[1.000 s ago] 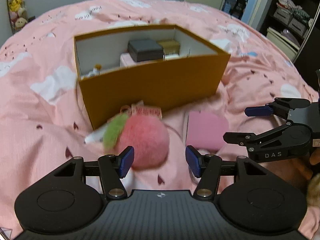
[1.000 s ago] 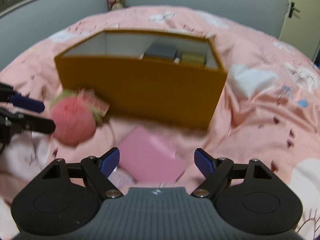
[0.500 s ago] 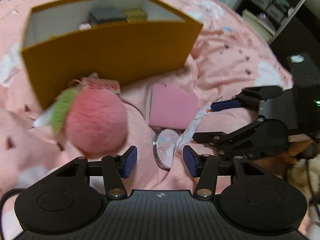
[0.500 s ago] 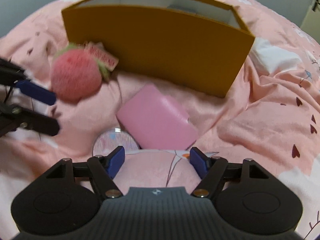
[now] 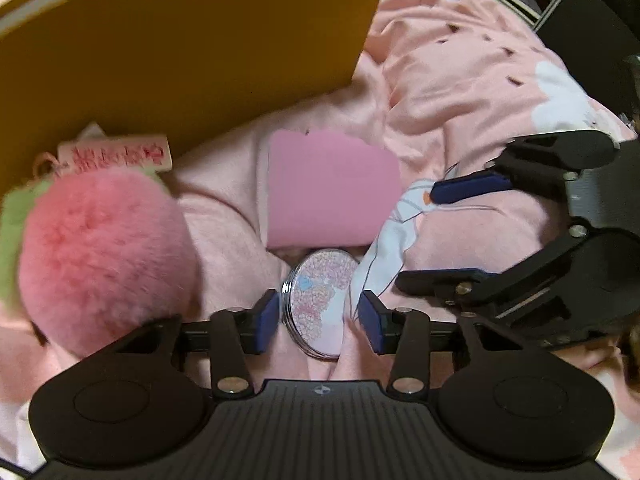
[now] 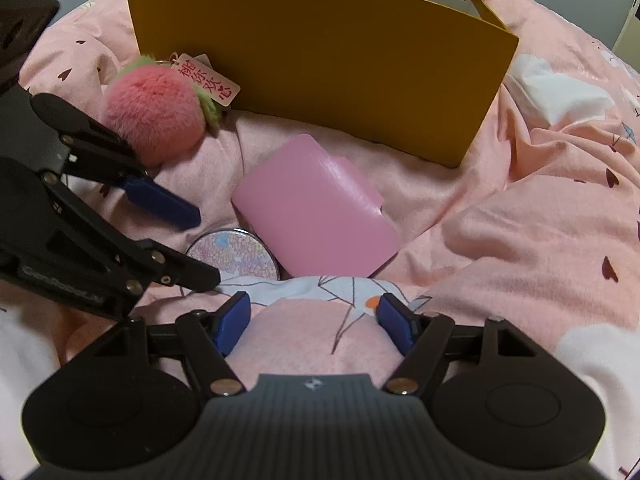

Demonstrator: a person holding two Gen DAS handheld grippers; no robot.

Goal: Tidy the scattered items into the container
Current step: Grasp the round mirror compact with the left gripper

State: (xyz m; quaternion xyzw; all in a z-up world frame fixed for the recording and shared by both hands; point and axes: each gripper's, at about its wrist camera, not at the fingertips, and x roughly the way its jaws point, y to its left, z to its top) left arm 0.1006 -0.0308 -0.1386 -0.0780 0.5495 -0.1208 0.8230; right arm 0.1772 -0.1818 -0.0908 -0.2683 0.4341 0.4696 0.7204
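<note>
A round compact mirror point(image 5: 320, 300) with a floral lid lies on the pink bedding, half under a fold; it also shows in the right wrist view point(image 6: 234, 258). My left gripper point(image 5: 320, 320) is open with its fingers on either side of the mirror, not closed on it. A pink wallet point(image 5: 332, 192) point(image 6: 320, 208) lies just beyond. A fluffy pink peach charm point(image 5: 100, 248) point(image 6: 156, 114) with a tag point(image 6: 208, 80) lies at the left. The orange box point(image 5: 180, 48) point(image 6: 320, 56) stands behind. My right gripper point(image 6: 314, 320) is open over a bedding fold.
The pink duvet point(image 6: 540, 220) is rumpled into folds around the items. The left gripper's body point(image 6: 80, 220) shows at the left of the right wrist view. The right gripper's body point(image 5: 540, 260) shows at the right of the left wrist view. Dark shelving point(image 5: 580, 8) stands far right.
Both grippers have moved forward and down toward the bed. My left gripper has shifted right from the peach charm to straddle the compact mirror. The box now fills the upper frames.
</note>
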